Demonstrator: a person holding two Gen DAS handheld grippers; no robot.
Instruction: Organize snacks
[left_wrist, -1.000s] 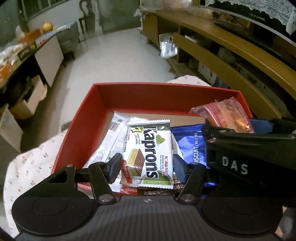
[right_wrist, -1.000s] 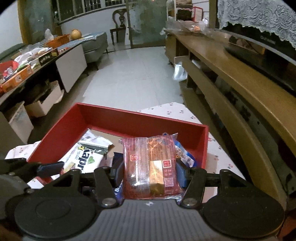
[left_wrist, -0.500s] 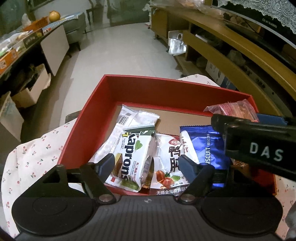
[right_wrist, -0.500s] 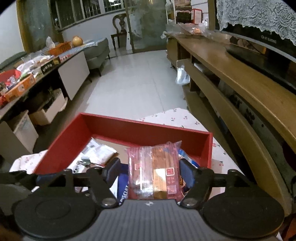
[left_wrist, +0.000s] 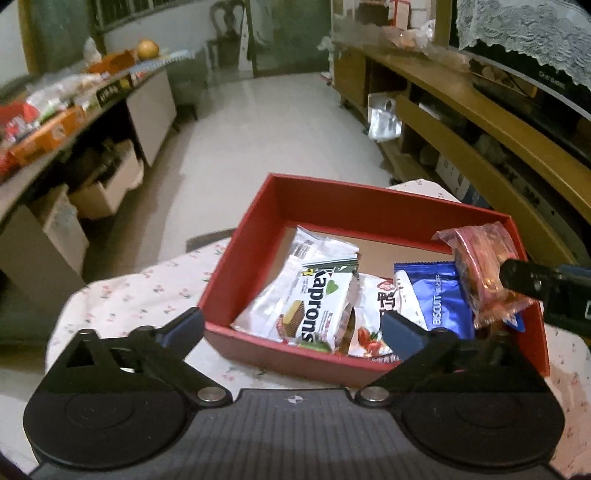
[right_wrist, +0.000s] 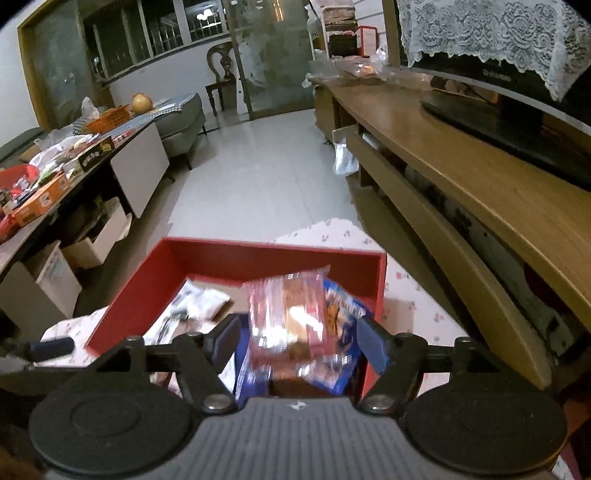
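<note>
inside the red box (left_wrist: 354, 218), on the flowered cloth (left_wrist: 147, 291), the kaprons wafer pack (left_wrist: 317, 306) is seen lying released; the left gripper (left_wrist: 291, 328) is opening, nothing between. the pink packet (right_wrist: 286, 317) is seen blurred, untouched, between the right gripper's (right_wrist: 299, 341) parted jaws.

Dim, yellowish indoor light, strong fisheye bending with dark corners, and motion blur smearing the nearer objects.

A pale tiled floor (right_wrist: 258, 177) runs back to a glass door (right_wrist: 273, 55). Left of the door stand dark windows (right_wrist: 155, 29) and a wooden chair (right_wrist: 221, 81); a long wooden shelf unit (right_wrist: 461, 192) lines the right, a cluttered sideboard (right_wrist: 74, 166) the left.
</note>
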